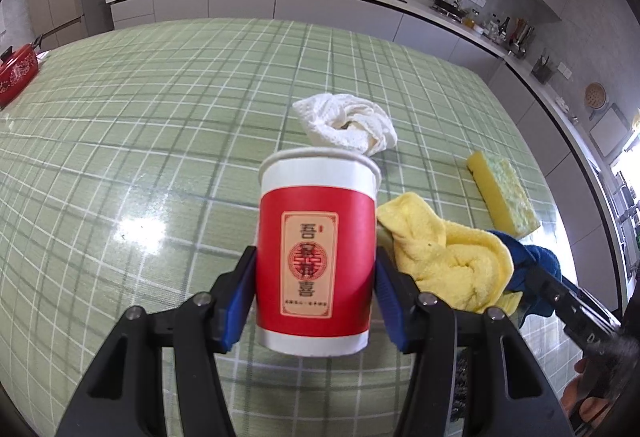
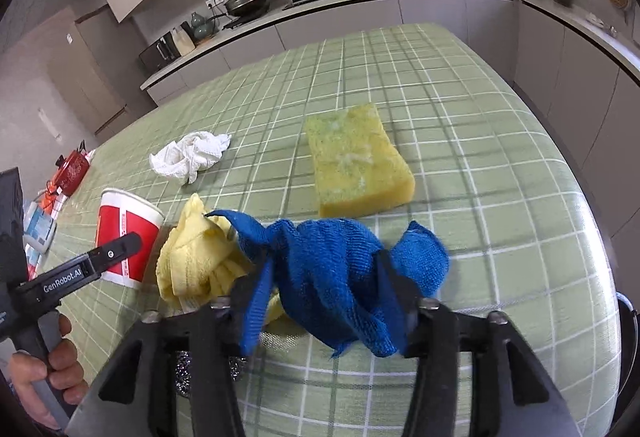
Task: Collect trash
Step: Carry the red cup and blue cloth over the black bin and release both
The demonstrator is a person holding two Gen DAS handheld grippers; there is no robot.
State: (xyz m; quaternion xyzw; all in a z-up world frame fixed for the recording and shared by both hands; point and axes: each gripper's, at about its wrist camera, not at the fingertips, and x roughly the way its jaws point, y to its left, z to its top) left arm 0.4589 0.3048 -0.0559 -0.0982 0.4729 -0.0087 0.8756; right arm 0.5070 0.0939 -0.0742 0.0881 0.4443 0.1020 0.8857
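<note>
Crumpled white paper towel (image 1: pixel 347 125) | on desk (image 1: pixel 160 109), straight beyond red paper cup (image 1: pixel 316 261) clamped in left gripper (image 1: pixel 316 297) fingers | right gripper (image 2: pixel 324 301) fingers part-open, blue cloth (image 2: pixel 340 269) bunched between; grip uncertain.

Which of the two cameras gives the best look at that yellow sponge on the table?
The right wrist view: the sponge lies whole near the middle, its speckled top and one side plain. In the left wrist view the sponge sits far right, smaller and stretched by the lens.
</note>
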